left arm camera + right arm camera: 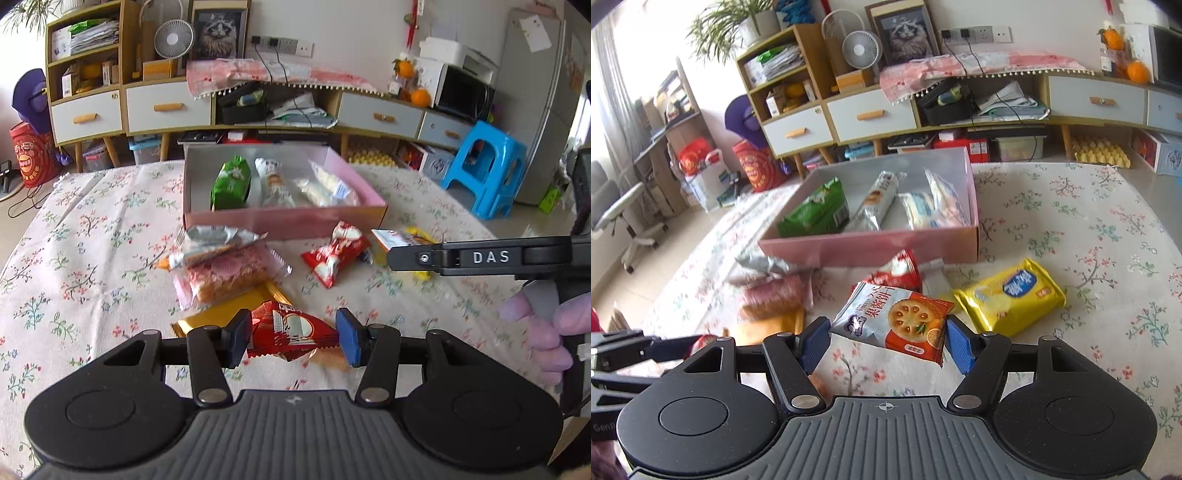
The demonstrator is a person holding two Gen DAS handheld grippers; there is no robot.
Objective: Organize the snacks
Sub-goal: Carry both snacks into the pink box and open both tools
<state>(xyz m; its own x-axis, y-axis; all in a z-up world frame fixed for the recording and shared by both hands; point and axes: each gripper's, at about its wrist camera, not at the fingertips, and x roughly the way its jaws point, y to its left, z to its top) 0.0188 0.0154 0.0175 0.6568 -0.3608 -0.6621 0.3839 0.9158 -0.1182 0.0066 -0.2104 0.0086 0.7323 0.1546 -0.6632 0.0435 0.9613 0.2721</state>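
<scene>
We hold two packets clear of the tabletop (1071,229), the left gripper (291,338) clamped on a red packet (291,332) and the right gripper (884,341) on a biscuit packet (894,317), with the pink box (871,243) lying ahead toward the tabletop's far edge, nearer the left.

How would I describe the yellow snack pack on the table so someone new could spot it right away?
Start at the pink box on the flowered tablecloth. Just in front of its right corner, the yellow pack lies flat on the cloth, beside the biscuit packet gripped by the right gripper. It is the only bright yellow wrapper there, with a blue label on top.
</scene>
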